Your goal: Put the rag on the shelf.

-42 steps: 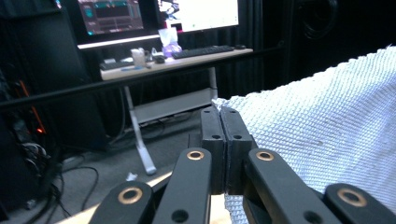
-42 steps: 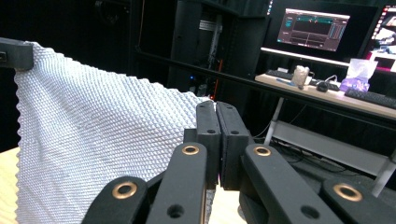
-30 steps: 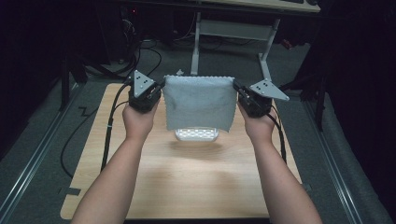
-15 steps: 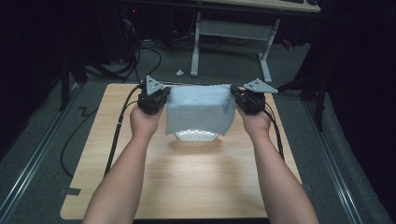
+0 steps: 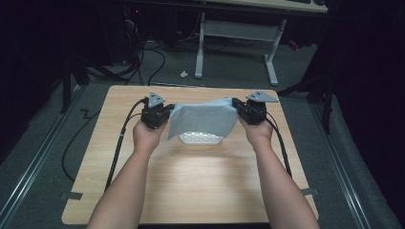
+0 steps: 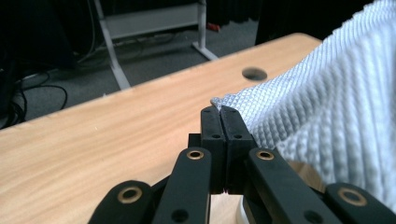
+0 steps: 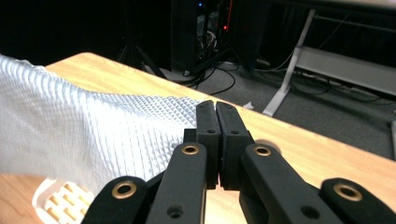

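1. Now: L gripper (image 5: 165, 112) and R gripper (image 5: 239, 109) each clamped tight on a top corner of a pale blue-grey waffle-weave cloth (image 5: 203, 121); jaws pressed together w/ fabric pinched at the tips, seen close up in both gripper views (cloth (image 6: 327, 116), (image 7: 93, 126)).
2. Cloth location: hangs between the two grippers over the far-middle part of the wooden table (image 5: 191, 191), draped in front of/over a small white slotted basket (image 5: 200, 139). Can't tell if the lower hem touches the basket or the tabletop.
3. Orientation: long axis approx. left-right across the table, top edge spanning gripper to gripper, sagging a bit mid-span. Sheet falls from that edge toward the person's side; lower hem slanted, lower on the L side.
4. Risk – corner slip: each grip looks to be on very little fabric, right at the jaw tips. A tug outward or uneven pull could prob. strip a corner out; cloth would then swing off one gripper.
5. Risk – basket snag/shift: basket looks light. If cloth drags over it while going down, it may slide or tip.
6. Risk – skewed lay: hem already uneven, so setting down w/o levelling hands would likely leave cloth crooked or bunched, basket partly uncovered.
7. Risk – slack: hands drifting inward adds mid-sag, so a fold lands first and wrinkles get trapped.
8. Cables (image 5: 119, 143) trail back along the forearms, apart from cloth; low snag risk as judged.
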Demonstrator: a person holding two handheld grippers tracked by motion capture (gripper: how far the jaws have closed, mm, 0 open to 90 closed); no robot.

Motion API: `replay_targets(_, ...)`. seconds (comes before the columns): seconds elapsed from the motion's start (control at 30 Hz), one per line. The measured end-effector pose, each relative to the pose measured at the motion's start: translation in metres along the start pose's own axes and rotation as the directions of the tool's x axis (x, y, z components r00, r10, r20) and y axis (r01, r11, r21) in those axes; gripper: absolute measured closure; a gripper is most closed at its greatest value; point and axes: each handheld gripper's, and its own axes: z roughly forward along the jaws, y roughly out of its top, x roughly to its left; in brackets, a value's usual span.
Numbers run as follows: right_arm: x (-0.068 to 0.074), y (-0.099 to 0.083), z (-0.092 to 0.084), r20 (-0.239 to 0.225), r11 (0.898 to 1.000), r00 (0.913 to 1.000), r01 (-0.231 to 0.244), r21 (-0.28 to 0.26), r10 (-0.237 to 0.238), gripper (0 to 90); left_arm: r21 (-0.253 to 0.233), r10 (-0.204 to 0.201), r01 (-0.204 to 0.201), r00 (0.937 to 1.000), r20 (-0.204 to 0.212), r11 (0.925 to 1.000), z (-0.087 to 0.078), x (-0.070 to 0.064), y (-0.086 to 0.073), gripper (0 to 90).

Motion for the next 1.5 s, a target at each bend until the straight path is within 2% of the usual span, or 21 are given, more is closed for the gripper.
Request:
replay_targets(0.23,0.001,-0.015,0.004,-0.012,1.000,0.9998,-0.018,0.010,0.018,89.9,0.001,-0.011,0.011,0.9998,0.019,0.9999,0.001,-0.001,-0.013,89.3)
replay_targets(0.43,0.004,-0.019,0.005,-0.012,1.000,0.9999,-0.011,0.010,0.011,89.9,-0.003,-0.019,0.019,0.9995,0.027,0.9998,-0.003,-0.003,-0.021,89.3)
replay_targets(0.73,0.007,-0.031,0.011,-0.013,1.000,0.9997,-0.022,0.022,0.022,89.8,0.020,-0.023,0.022,0.9993,0.029,0.9995,-0.003,-0.004,-0.033,89.1)
replay_targets(0.9,0.005,-0.039,0.015,-0.015,0.999,0.9993,-0.034,0.042,0.035,89.7,0.020,-0.022,0.021,0.9992,0.033,0.9996,-0.004,-0.006,-0.035,88.7)
replay_targets(1.13,0.004,-0.039,0.017,-0.004,0.998,0.9993,-0.038,0.041,0.038,89.7,0.019,-0.024,0.023,0.9990,0.038,0.9996,-0.005,-0.007,-0.035,86.1)
replay_targets(1.2,0.002,-0.040,0.017,0.001,0.998,0.9995,-0.033,0.046,0.033,89.7,0.023,-0.021,0.020,0.9992,0.033,0.9995,-0.004,-0.008,-0.036,84.3)
replay_targets(1.5,0.001,-0.043,0.017,0.009,0.998,0.9998,-0.020,0.059,0.019,89.5,0.030,-0.027,0.026,0.9994,0.024,0.9992,-0.005,-0.005,-0.037,86.6)
